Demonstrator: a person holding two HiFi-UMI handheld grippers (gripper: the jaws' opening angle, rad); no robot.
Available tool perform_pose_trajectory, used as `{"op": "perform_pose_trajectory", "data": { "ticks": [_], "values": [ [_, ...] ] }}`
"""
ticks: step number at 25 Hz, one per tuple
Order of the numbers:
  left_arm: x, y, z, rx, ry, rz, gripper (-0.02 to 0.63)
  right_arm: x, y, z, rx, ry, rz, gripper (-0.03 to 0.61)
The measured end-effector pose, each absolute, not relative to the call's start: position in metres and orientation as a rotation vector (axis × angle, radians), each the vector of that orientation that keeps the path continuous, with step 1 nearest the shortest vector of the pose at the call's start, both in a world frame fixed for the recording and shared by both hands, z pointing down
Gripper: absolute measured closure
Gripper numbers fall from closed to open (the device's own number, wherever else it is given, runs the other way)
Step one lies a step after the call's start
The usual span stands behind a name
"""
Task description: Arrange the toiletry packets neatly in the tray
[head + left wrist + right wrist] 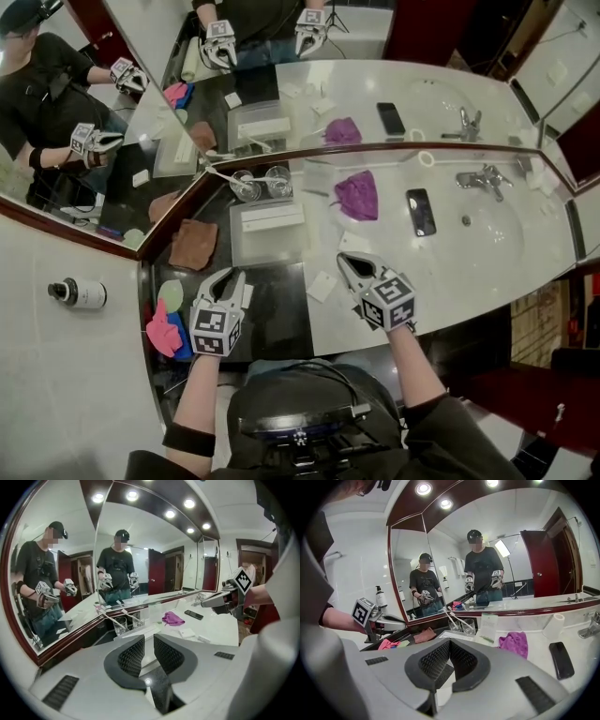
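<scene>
White counter (pixel 450 272): tray (pixel 235 251), purple cloth (pixel 357 195), phone (pixel 421 212), two glasses (pixel 278 180), brown cloth (pixel 194 245), loose packets (pixel 322 286).

The left tongs (pixel 229 277) stand slightly parted and empty, the right tongs (pixel 345 262) closed, both angled downward.

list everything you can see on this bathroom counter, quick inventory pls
tray: one, pale, on the black countertop
glasses: two, clear, toothbrushes inside, behind the tray
packets: about three loose, white, in front of the tray
purple cloth: one, purple, right of the tray
phone: one, black, beside the sink
faucet: one, chrome, at the sink
brown cloth: one, brown, left of the tray
small cloths: pile, pink, blue, green, counter's left end
bottle: one, white, black cap, far left
left gripper: one, grey, jaws slightly apart, empty
right gripper: one, grey, jaws shut
</scene>
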State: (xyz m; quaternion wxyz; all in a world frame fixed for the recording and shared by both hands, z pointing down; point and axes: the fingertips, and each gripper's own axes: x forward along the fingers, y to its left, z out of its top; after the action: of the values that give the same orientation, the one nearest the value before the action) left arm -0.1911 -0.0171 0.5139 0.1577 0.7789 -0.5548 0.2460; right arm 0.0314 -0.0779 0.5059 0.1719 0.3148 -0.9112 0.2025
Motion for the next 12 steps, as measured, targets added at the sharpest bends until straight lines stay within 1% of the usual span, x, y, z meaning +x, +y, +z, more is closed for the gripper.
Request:
{"op": "perform_pose_trajectory", "data": {
  "ticks": [7,12],
  "values": [
    [-0.167,-0.058,0.55,2.326,-1.349,0.966,0.435,0.033,-0.068,0.524,0.859,-2.556,0.593,0.563],
    [-0.163,-0.087,0.595,2.38,-1.171,1.252,0.387,0.033,-0.063,0.537,0.852,-2.535,0.624,0.563]
  ]
}}
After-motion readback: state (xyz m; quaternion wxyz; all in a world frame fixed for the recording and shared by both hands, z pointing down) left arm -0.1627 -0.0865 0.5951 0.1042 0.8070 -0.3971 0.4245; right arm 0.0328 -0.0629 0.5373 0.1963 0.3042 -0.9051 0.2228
